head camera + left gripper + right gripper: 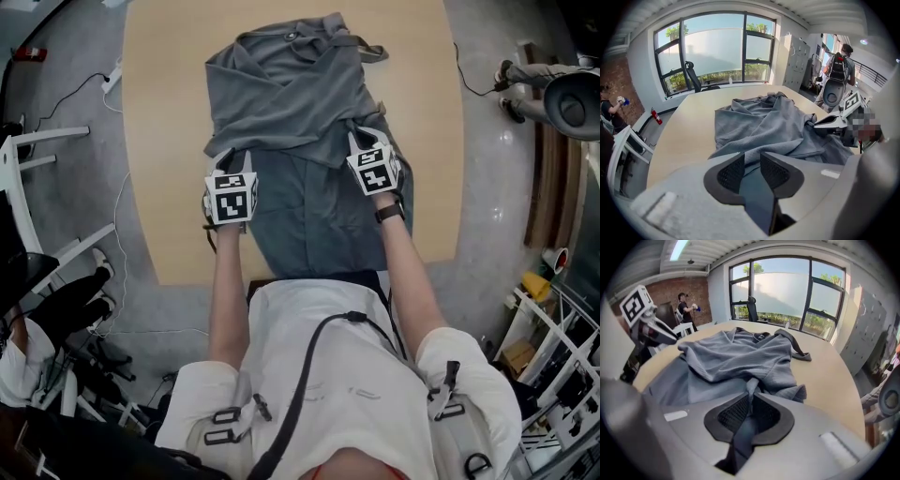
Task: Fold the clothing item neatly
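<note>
Grey garment (pixel 291 103) on pale wooden table (pixel 167 141)

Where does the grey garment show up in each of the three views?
Head view: the grey garment fills the top centre, spread on the table.
Left gripper view: centre to right, heaped just beyond the jaws.
Right gripper view: centre, with a fold pinched in the right gripper.
Shared landmark: the light wooden table under it.
</note>
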A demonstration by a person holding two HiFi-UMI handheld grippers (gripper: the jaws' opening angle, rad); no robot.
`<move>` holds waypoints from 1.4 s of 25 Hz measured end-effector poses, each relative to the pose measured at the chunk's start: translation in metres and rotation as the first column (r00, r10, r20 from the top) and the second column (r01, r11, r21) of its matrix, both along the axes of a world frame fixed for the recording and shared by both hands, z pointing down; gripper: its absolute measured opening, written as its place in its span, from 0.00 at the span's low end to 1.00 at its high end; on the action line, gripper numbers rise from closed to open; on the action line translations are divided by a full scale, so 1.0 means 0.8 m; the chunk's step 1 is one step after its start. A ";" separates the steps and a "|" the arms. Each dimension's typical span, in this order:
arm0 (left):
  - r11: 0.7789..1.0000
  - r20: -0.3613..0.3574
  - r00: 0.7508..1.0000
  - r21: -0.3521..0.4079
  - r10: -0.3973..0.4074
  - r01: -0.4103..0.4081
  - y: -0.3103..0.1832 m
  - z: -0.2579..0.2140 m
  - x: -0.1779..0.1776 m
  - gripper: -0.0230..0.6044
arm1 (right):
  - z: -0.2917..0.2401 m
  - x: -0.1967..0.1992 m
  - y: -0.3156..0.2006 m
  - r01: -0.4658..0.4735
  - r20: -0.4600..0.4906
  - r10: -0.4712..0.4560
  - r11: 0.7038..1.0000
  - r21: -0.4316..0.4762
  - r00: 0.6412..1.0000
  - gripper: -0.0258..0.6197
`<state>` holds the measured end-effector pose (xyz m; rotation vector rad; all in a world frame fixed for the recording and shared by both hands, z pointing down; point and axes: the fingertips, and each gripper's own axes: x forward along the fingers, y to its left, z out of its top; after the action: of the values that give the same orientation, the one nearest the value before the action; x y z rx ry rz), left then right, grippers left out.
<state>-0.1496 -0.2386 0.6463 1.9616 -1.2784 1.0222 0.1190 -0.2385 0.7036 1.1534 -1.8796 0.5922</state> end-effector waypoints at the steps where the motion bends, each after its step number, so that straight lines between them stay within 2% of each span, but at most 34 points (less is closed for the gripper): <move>1: 1.000 0.009 1.000 0.018 0.017 -0.017 0.001 -0.004 0.003 0.21 | -0.014 -0.003 0.006 0.003 0.030 -0.003 1.000 -0.001 1.000 0.09; 5: 0.993 0.015 0.998 0.092 0.067 -0.068 -0.003 -0.024 0.011 0.21 | -0.082 -0.033 0.038 0.077 0.159 -0.085 0.995 0.060 0.984 0.10; 7: 0.993 -0.011 0.997 0.090 0.081 -0.079 -0.003 -0.029 0.019 0.21 | -0.103 -0.045 0.061 0.103 0.232 -0.114 0.993 0.059 0.966 0.10; 9: 0.992 -0.050 0.994 0.084 0.098 -0.094 -0.002 -0.037 0.034 0.21 | -0.119 -0.060 0.080 0.174 0.258 -0.189 0.981 0.081 0.947 0.10; 12: 0.989 -0.153 0.978 0.057 0.143 -0.136 0.006 -0.043 0.069 0.21 | -0.110 -0.073 0.116 0.335 0.205 -0.340 0.940 0.061 0.918 0.11; 14: 0.985 -0.236 0.956 0.024 0.173 -0.173 0.018 -0.040 0.101 0.21 | -0.083 -0.060 0.138 0.404 0.122 -0.399 0.914 -0.023 0.909 0.11; 16: 0.979 -0.291 0.937 -0.003 0.195 -0.204 0.032 -0.036 0.129 0.21 | -0.045 -0.033 0.156 0.424 0.029 -0.425 0.892 -0.154 0.905 0.15; 17: 0.976 -0.304 0.931 -0.013 0.203 -0.218 0.039 -0.034 0.139 0.21 | -0.031 -0.022 0.161 0.408 0.010 -0.414 0.890 -0.203 0.910 0.28; 18: 0.973 -0.311 0.927 -0.021 0.211 -0.229 0.047 -0.031 0.147 0.21 | -0.026 -0.015 0.159 0.374 0.017 -0.380 0.901 -0.221 0.925 0.42; 19: 0.971 -0.315 0.924 -0.026 0.218 -0.238 0.053 -0.030 0.153 0.21 | -0.030 -0.013 0.150 0.328 0.046 -0.325 0.922 -0.205 0.944 0.46; 20: 0.969 -0.318 0.921 -0.031 0.223 -0.245 0.059 -0.028 0.157 0.21 | -0.040 -0.014 0.134 0.273 0.084 -0.262 0.948 -0.164 0.961 0.45; 22: 0.966 -0.319 0.920 -0.039 0.229 -0.254 0.068 -0.024 0.158 0.21 | -0.058 -0.022 0.094 0.167 0.145 -0.155 0.983 -0.072 0.977 0.39; 24: 0.966 -0.310 0.924 -0.049 0.225 -0.252 0.073 -0.020 0.152 0.21 | -0.055 -0.033 0.058 0.095 0.168 -0.088 0.995 -0.032 0.982 0.24; 25: 0.967 -0.303 0.927 -0.053 0.221 -0.247 0.074 -0.018 0.147 0.21 | -0.045 -0.039 0.041 0.064 0.170 -0.058 0.997 -0.033 0.984 0.20; 29: 0.974 -0.276 0.940 -0.052 0.199 -0.221 0.068 -0.018 0.130 0.21 | 0.011 -0.042 -0.014 -0.064 0.105 0.069 0.996 -0.058 0.992 0.23; 30: 0.976 -0.269 0.943 -0.049 0.193 -0.214 0.065 -0.019 0.125 0.21 | 0.022 -0.039 -0.023 -0.082 0.079 0.086 0.995 -0.058 0.993 0.23; 32: 0.979 -0.260 0.949 -0.045 0.178 -0.196 0.061 -0.021 0.115 0.21 | 0.024 -0.036 -0.033 -0.098 0.052 0.100 0.994 -0.044 0.994 0.09; 35: 0.983 -0.256 0.954 -0.053 0.154 -0.173 0.062 -0.021 0.100 0.21 | -0.023 -0.044 -0.029 -0.067 0.102 0.063 0.997 0.036 0.993 0.09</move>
<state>-0.0692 -0.1889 0.6295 2.0894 -0.9396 0.8506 0.0840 -0.2619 0.6854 1.2344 -1.9526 0.6632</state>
